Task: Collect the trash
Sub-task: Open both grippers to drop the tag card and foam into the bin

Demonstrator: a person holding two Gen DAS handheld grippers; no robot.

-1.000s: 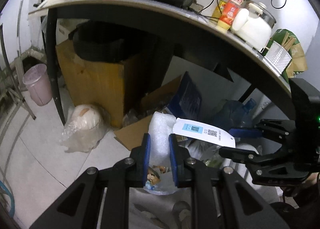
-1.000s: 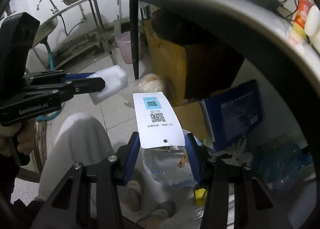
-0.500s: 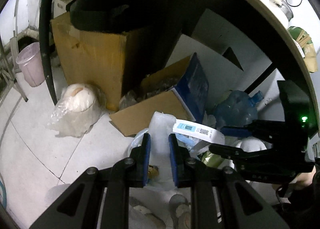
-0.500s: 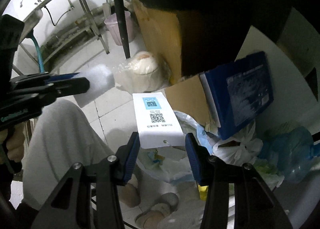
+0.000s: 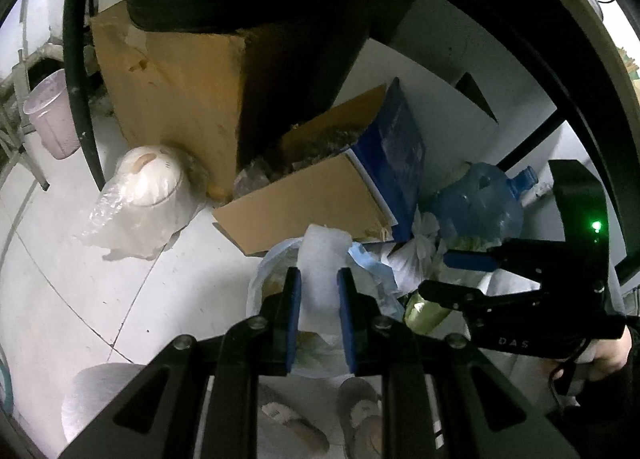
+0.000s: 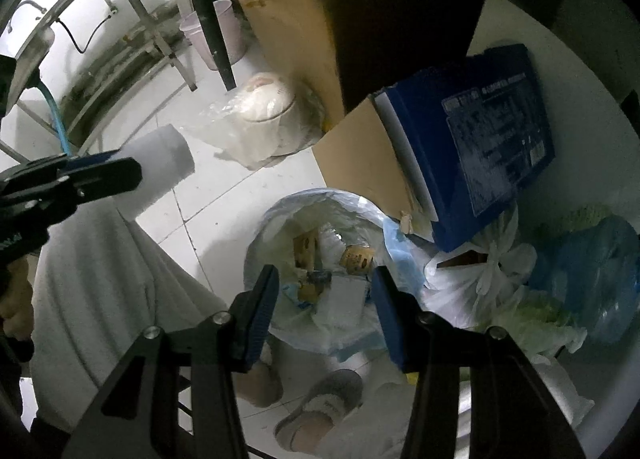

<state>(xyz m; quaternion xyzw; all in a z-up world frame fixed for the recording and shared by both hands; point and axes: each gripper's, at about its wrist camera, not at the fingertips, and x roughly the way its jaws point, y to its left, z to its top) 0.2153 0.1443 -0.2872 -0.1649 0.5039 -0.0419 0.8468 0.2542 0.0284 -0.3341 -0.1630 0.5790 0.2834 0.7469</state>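
The foam piece [image 5: 320, 259] is clamped in the left gripper [image 5: 318, 315]; the right gripper [image 6: 324, 313] jaws are spread, empty. If released at 9 o'clock of the trash bag [image 6: 276, 219], the foam could be dropped onto the floor.

A white foam piece [image 5: 320, 259] stands upright, clamped above the open plastic-lined trash bag [image 6: 280, 215]; a white card [image 6: 344, 295] lies inside it.

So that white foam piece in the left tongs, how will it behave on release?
The foam piece looks airy and probably very light, so it may drift rather than drop straight. It stands up unsupported above the left tongs, suggesting it holds its shape. It may rebound off the trash bag rim.
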